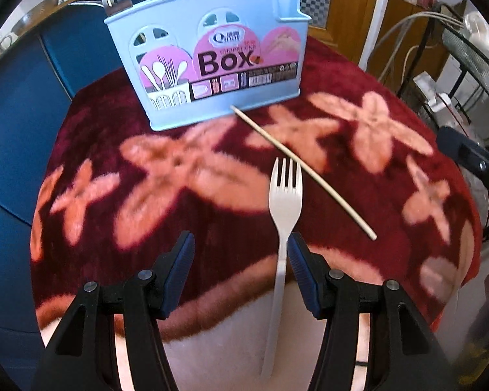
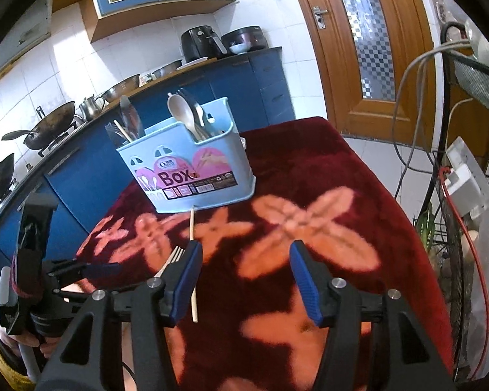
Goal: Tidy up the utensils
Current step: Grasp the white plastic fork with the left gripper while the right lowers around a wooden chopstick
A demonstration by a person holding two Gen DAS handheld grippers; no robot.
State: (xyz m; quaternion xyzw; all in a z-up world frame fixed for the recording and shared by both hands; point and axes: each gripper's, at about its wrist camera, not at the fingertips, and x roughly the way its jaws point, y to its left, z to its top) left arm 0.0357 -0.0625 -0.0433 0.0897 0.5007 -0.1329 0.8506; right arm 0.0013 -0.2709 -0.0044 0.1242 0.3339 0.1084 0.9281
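Pickup comes next, I judge: my left gripper point(image 1: 241, 244), jaws apart, straddles the white fork point(image 1: 285, 195) lying near the blue utensil box point(image 1: 212, 65), and must close on its handle.

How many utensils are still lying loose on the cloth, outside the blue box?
2. A white plastic fork lies between the open left gripper fingers, and a wooden chopstick lies diagonally from the blue box base. Others may sit outside both views.
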